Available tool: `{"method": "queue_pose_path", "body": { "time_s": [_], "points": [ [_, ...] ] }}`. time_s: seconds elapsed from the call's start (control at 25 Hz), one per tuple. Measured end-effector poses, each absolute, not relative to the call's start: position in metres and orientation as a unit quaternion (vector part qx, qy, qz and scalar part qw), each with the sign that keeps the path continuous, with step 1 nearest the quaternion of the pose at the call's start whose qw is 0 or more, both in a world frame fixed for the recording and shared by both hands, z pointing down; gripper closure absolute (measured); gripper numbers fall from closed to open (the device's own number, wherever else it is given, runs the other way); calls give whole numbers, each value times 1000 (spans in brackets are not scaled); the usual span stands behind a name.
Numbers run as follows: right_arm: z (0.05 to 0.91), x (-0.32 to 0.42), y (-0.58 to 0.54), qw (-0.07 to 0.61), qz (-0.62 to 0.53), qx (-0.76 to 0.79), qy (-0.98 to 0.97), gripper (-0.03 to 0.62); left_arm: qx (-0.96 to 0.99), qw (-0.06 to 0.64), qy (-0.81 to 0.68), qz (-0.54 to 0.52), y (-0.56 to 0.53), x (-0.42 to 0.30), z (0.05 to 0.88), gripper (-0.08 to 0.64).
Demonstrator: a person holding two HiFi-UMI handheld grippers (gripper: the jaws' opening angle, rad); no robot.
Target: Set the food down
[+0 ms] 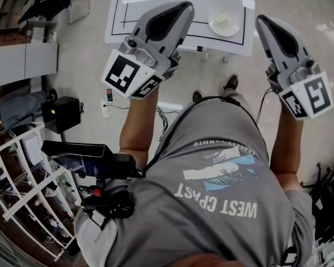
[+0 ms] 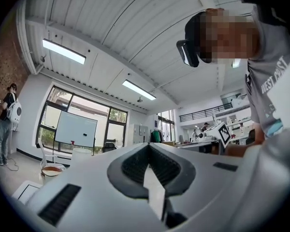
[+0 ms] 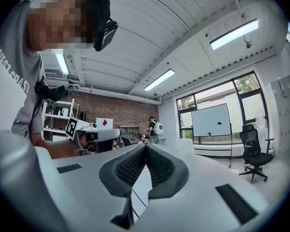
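Observation:
A white plate [image 1: 224, 22] with something pale on it rests on the white table [image 1: 128, 21] marked with black lines, ahead of me. Both grippers are raised high, pointing level and away from the table top. My left gripper [image 1: 181, 7] has its jaws closed together with nothing between them; its view shows the pads meeting [image 2: 149, 145] and a brown-rimmed bowl [image 2: 51, 170] low at the left. My right gripper [image 1: 261, 21] is also shut and empty, the pads touching at the tip [image 3: 146, 146]. Each gripper shows in the other's view: the right gripper [image 2: 217, 133] and the left gripper [image 3: 94, 135].
White shelving [image 1: 28, 193] and a black box [image 1: 61, 113] stand on the floor at the left. A whiteboard [image 2: 76, 128] stands by the windows, an office chair [image 3: 255, 151] near it. One person with a backpack [image 3: 154, 128] stands by the far brick wall.

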State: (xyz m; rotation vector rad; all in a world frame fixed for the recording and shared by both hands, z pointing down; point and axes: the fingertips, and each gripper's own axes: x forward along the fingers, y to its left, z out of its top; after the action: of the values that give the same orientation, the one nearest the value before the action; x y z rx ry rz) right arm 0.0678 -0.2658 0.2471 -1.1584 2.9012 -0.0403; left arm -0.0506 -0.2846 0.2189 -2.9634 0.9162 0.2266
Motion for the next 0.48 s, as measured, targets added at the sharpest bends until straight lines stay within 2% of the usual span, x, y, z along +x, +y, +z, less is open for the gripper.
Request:
{"method": "queue_pose_path", "body": {
  "time_s": [0.48],
  "points": [
    [226,21,-197,-12,4,-401,916,586,-964,32,247,94,-220,-83,201,552]
  ]
}}
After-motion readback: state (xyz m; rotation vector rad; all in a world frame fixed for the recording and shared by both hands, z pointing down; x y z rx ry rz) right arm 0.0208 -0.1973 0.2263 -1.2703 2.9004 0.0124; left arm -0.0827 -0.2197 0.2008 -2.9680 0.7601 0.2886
